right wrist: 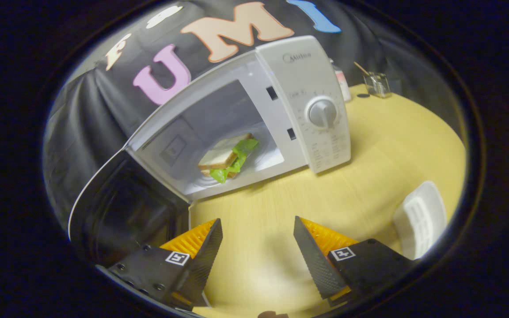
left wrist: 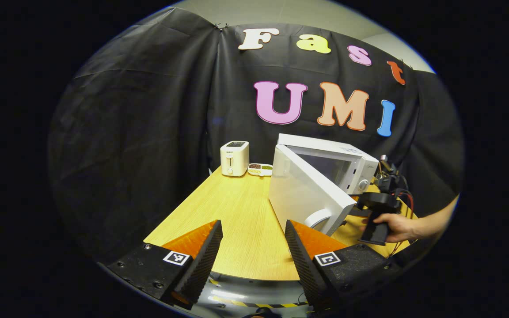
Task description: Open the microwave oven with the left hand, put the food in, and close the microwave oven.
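Note:
A white microwave oven (left wrist: 351, 165) stands on the wooden table with its door (left wrist: 305, 194) swung open toward me. My left gripper (left wrist: 254, 247) is open and empty, short of the door's outer face. In the right gripper view the oven cavity (right wrist: 219, 132) is open and a sandwich with green lettuce (right wrist: 228, 159) lies inside on the oven floor. My right gripper (right wrist: 256, 247) is open and empty, hovering over the table just in front of the oven. The dark inner side of the door (right wrist: 126, 216) shows at its left. A hand holding the right gripper (left wrist: 380, 212) appears beside the door.
A white toaster (left wrist: 234, 158) and a small tray of food (left wrist: 260, 169) stand at the table's far end. A white plate (right wrist: 420, 218) lies on the table at the right. A small glass jar (right wrist: 377, 84) and a bottle stand behind the oven's control panel (right wrist: 323, 115).

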The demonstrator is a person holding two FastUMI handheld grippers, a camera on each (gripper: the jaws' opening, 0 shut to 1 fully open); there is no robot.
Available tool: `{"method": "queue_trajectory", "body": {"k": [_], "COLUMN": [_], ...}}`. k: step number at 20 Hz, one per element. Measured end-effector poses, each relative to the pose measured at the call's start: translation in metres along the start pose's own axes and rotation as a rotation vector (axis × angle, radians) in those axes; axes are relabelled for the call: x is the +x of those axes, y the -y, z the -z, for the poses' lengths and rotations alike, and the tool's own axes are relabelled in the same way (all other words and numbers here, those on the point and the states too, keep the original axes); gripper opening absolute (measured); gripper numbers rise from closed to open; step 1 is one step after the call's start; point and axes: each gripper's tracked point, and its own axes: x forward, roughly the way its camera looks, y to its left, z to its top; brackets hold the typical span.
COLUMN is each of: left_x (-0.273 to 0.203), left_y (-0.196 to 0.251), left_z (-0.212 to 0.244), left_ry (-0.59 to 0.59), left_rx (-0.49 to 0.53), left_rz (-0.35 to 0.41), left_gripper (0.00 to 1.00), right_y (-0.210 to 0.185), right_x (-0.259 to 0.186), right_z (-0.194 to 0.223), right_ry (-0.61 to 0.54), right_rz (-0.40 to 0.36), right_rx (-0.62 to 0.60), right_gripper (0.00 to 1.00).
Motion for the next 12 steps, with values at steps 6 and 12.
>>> {"method": "queue_trajectory", "body": {"k": [6,12], "left_x": [-0.002,0.005], "left_y": [0.009,0.009], "left_z": [0.0,-0.003], "left_ry": [0.006,0.034], "left_rx": [-0.003,0.011], "left_rz": [-0.055,-0.107], "left_gripper": [0.88,0.88], "right_y": [0.014,0.004], "right_x": [-0.094,-0.189], "right_z": [-0.039,-0.144], "right_ry": [0.125,0.449], "right_rz": [-0.097,-0.137], "right_rx": [-0.295,-0.518], "right_gripper": [0.91,1.0]}}
